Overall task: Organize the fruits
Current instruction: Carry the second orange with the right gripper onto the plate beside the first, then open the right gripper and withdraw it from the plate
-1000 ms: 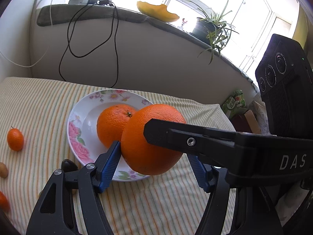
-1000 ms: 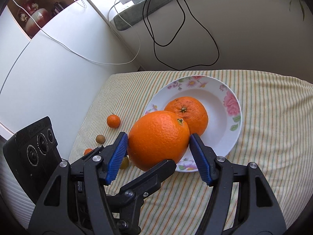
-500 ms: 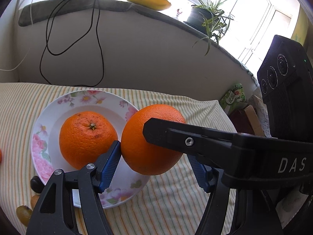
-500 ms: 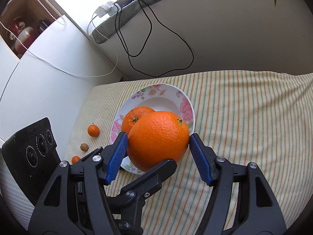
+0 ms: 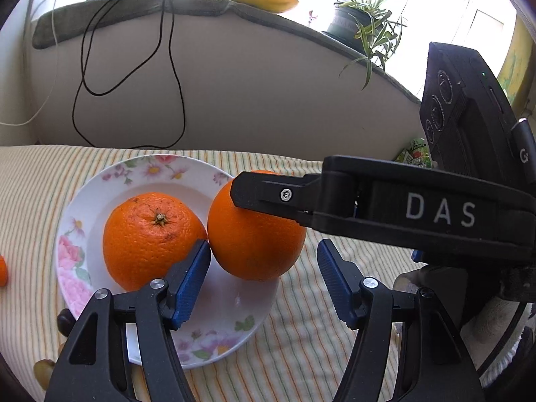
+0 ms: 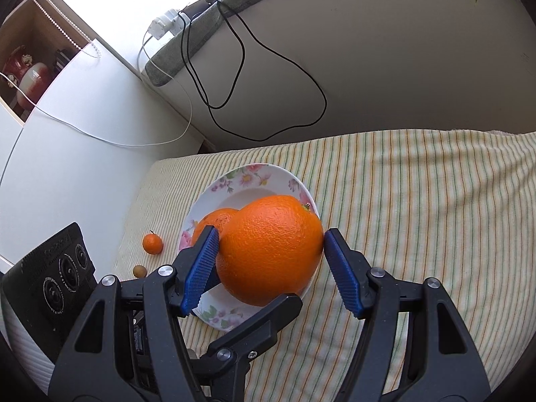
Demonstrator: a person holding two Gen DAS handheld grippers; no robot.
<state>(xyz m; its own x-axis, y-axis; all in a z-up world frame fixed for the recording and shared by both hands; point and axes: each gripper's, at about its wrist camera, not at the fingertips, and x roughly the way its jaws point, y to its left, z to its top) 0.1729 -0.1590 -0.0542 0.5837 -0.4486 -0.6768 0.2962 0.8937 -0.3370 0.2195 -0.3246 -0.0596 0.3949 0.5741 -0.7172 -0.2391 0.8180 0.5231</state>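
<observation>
1. The striped cloth point(image 6: 418, 201) covers the whole surface and carries everything; its far edge lies along a beige wall with a black cable point(image 6: 268, 83).
2. The flowered plate point(image 5: 100, 187) lies on the cloth toward the far left corner.
3. The right gripper point(image 6: 269, 264) holds the big orange point(image 6: 271, 248) just above the near right part of the plate. Both blue pads point(image 6: 341, 278) press on the sides of the fruit, so the fingers pinch it.
4. The left gripper point(image 5: 264, 281) is near the same orange, with its fingers spread. In the left wrist view its left pad point(image 5: 189, 284) sits in the gap between the two oranges and its right pad stays apart from the fruit. I cannot tell if the left pad touches it.
5. The second orange point(image 5: 147, 234) rests inside the plate on its left side, stem upward, just beside the held orange.
6. A small tangerine point(image 6: 152, 243) lies on the cloth near the left edge, beside the plate.
7. A little brown fruit point(image 6: 139, 270) lies near the tangerine, closer to the near edge.
</observation>
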